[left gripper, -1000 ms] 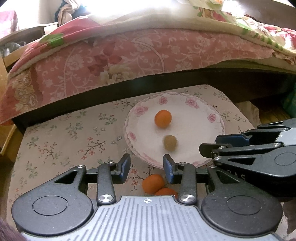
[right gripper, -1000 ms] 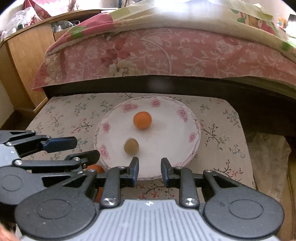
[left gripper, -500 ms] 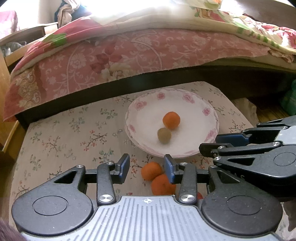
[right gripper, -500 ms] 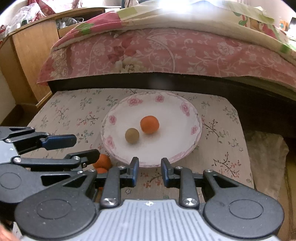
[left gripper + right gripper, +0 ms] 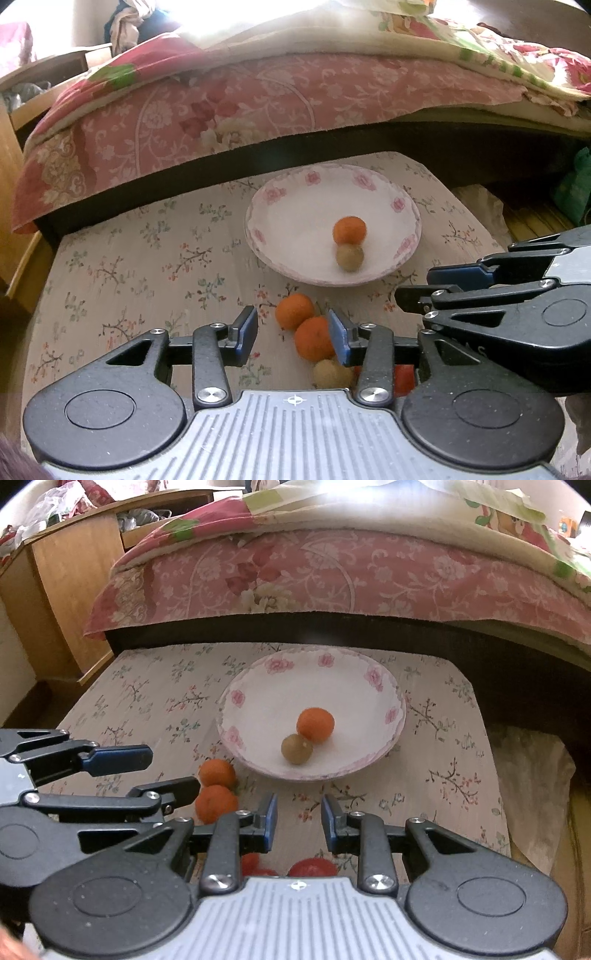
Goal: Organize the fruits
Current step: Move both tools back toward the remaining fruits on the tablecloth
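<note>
On the floral cloth, just in front of the plate, 2 oranges sit touching each other: the far orange and the near orange, with a small tan fruit and red fruits closer to the cameras. Already on the plate lie 1 orange and 1 tan fruit, touching. The left gripper hangs above the loose pair with jaws spread and nothing between them; its right pad overlaps the near orange in the left wrist view, so it looks off-centre. The right gripper is likewise spread and empty, above bare cloth short of the plate. To do the pick well, I judge the left gripper should shift right until the near orange sits midway between the pads, descend straight, and close gently, since nudging 1 orange likely rolls its neighbour away.
</note>
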A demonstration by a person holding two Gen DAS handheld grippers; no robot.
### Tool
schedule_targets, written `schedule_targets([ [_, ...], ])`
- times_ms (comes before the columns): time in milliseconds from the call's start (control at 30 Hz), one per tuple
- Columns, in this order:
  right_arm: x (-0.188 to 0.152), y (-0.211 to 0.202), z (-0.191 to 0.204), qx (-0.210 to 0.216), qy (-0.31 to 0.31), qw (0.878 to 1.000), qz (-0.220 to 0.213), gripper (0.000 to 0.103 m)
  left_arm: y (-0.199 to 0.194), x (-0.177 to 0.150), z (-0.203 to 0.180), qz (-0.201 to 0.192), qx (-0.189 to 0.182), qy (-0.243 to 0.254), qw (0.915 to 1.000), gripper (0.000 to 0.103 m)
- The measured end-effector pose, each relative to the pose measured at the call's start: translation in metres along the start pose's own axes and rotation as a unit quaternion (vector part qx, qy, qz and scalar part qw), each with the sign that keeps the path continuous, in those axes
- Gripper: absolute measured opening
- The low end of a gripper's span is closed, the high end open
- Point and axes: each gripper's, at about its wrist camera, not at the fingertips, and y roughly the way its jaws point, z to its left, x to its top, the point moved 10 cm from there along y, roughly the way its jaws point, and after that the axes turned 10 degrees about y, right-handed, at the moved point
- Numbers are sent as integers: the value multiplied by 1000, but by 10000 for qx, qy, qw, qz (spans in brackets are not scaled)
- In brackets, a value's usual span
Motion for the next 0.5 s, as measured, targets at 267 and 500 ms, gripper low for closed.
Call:
schedule_targets([
  [267,-15,-7,10,97,-60,9999,103,27,-12,-15,3,52,-37,-54,10000,53],
  [500,-26,-11,24,228,-184,9994,196,27,-26,-34,13,134,-17,-179,9997,53],
])
